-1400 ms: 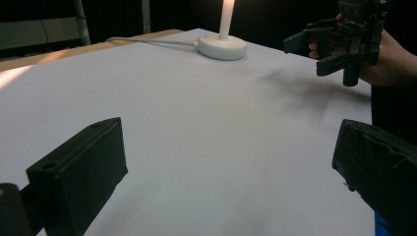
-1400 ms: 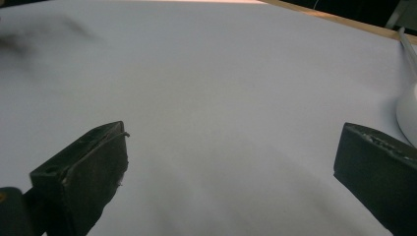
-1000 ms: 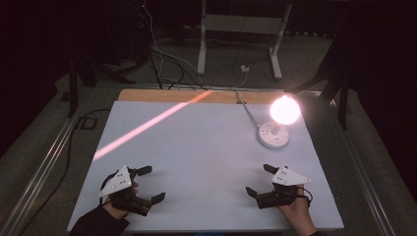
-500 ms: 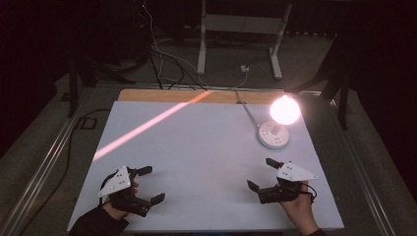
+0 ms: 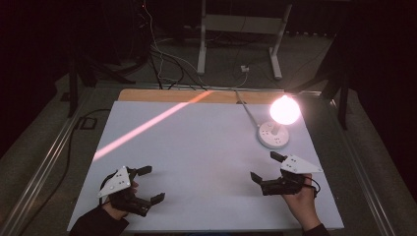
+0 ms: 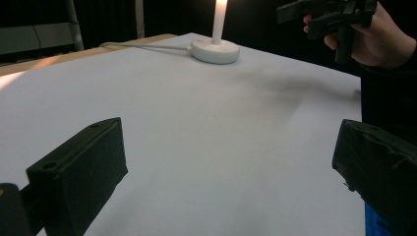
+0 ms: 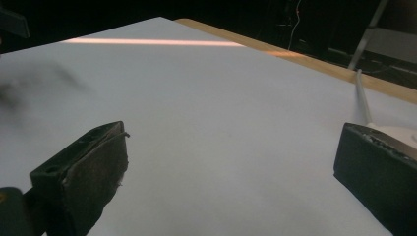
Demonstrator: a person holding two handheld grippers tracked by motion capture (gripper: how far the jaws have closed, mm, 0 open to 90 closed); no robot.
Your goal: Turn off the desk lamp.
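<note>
A white sheet covers the table. At its back right stands a small lamp with a glowing round bulb on a white round base. My left gripper rests open near the front left edge, held by a hand, nothing between its jaws. My right gripper is held open just above the sheet at the front right, a little in front of the lamp base, also holding nothing. In the left gripper view the right gripper and its hand appear at the top right.
A white cable runs from the lamp base to the table's back edge. A pink streak of light crosses the sheet diagonally. A strip of bare wood shows at the back. Metal stand legs and cables lie on the dark floor beyond.
The right gripper has shifted slightly up and toward the lamp, and its hand has turned a little. The left gripper has stayed where it was.
</note>
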